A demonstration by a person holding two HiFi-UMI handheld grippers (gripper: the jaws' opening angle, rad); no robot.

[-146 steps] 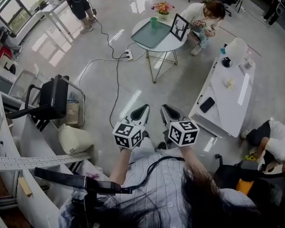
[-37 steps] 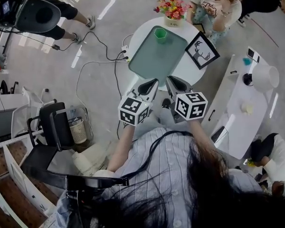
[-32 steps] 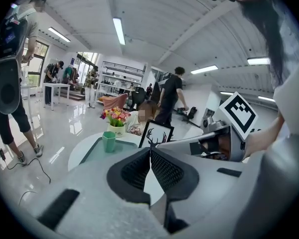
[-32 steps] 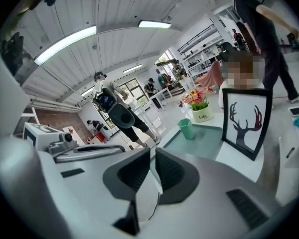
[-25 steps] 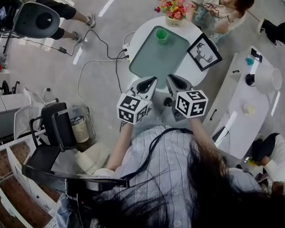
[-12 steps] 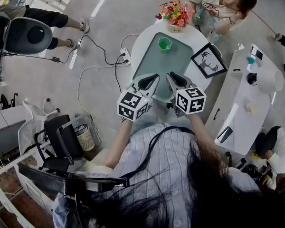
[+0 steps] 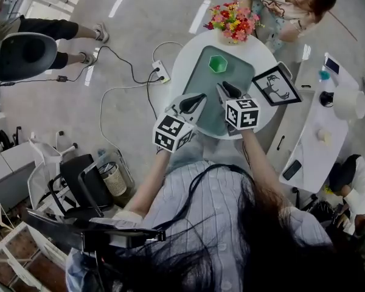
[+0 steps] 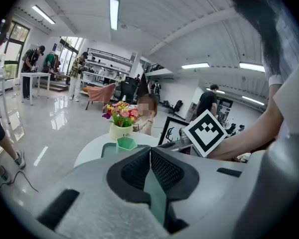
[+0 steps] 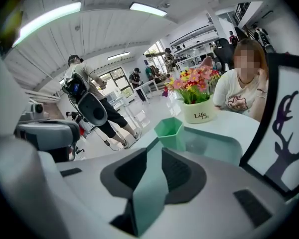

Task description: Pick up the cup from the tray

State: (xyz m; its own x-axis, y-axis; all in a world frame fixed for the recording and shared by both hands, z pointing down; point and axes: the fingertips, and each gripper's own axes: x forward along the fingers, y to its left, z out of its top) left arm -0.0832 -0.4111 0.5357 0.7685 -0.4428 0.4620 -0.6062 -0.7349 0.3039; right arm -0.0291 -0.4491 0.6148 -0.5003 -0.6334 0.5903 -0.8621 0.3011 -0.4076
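A round white counter [image 7: 184,59] stands just ahead of the person. Most of its top is taken up by a teal tray [image 7: 210,90]. At the tray's right edge a framed deer picture [image 7: 277,85] stands propped. A pot of flowers [image 7: 234,22] sits beyond the tray's far end.

Both tongs hang above the near end of the tray, side by side and pointing across it, slightly downward. The left tongs [image 7: 198,101] are closed, their pads meeting at the tips with nothing caught between them. The right tongs [image 7: 225,90] are all but together. Their jaws have just eased a hair apart, so only a thin slit shows between the pads, and nothing is in it.

The cup [image 7: 218,64], small, green and faceted, stands upright and open-mouthed at the far end of the tray, near the flower pot. Nothing touches it, and it is well apart from both pairs of tongs. From the right tongs' own view it sits almost dead ahead of the jaws.

This looks like the approach, with the pick itself not yet begun. The right tongs seem the likelier pair to make it. For that, their jaws need to open wider than the cup and travel forward along the tray. They should come down so one pad passes either side of the wall, or over the rim, before they close. The frame close on the right leaves little room to swing wide.
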